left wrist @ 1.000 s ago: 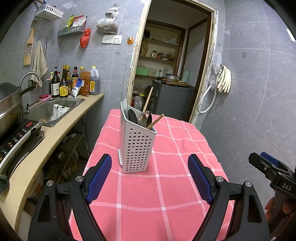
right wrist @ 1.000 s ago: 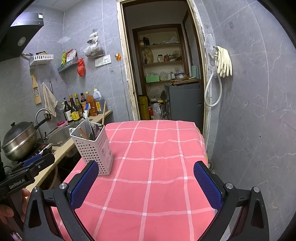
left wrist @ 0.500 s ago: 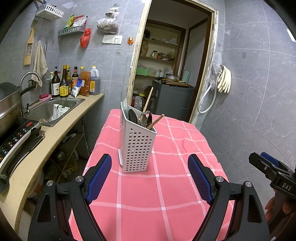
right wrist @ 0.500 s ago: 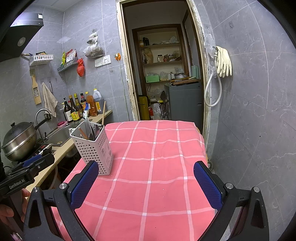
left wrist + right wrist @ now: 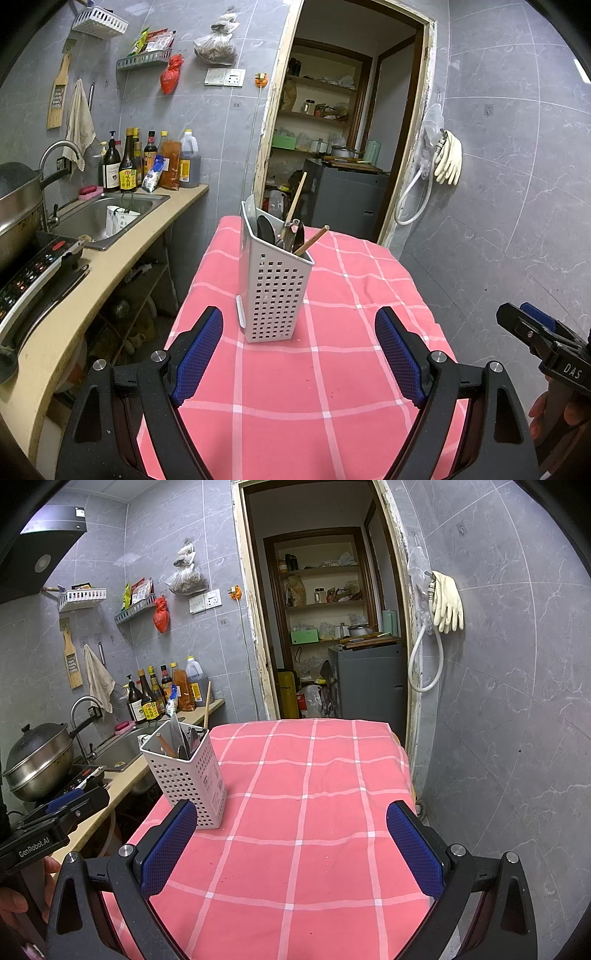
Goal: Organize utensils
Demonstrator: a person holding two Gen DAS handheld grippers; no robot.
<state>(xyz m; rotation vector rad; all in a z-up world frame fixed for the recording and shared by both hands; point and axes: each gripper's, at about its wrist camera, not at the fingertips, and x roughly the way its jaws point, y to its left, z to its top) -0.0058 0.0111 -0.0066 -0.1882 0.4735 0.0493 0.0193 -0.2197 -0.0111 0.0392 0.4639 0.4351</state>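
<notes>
White perforated plastic caddy (image 5: 275,291) stands upright mid-frame on the pink checked cloth (image 5: 332,387), holding spoons and wooden chopsticks (image 5: 311,240) (metal bits blurry). Left gripper (image 5: 299,354) and right gripper (image 5: 291,849) both spread wide, empty. Only the right view shows the caddy's label side.

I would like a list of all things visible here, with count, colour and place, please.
utensil holder: one, white, perforated, upright on the table's left part
utensils: several, wooden and metal, standing inside the holder
tablecloth: one, pink with white checks, covering the table
bottles: several, dark and orange, on the counter's far end
sink: one, steel, in the counter
pot: one, steel, on the stove
rubber gloves: a cream pair, hanging by the doorway
left claw: open, empty
right claw: open, empty
</notes>
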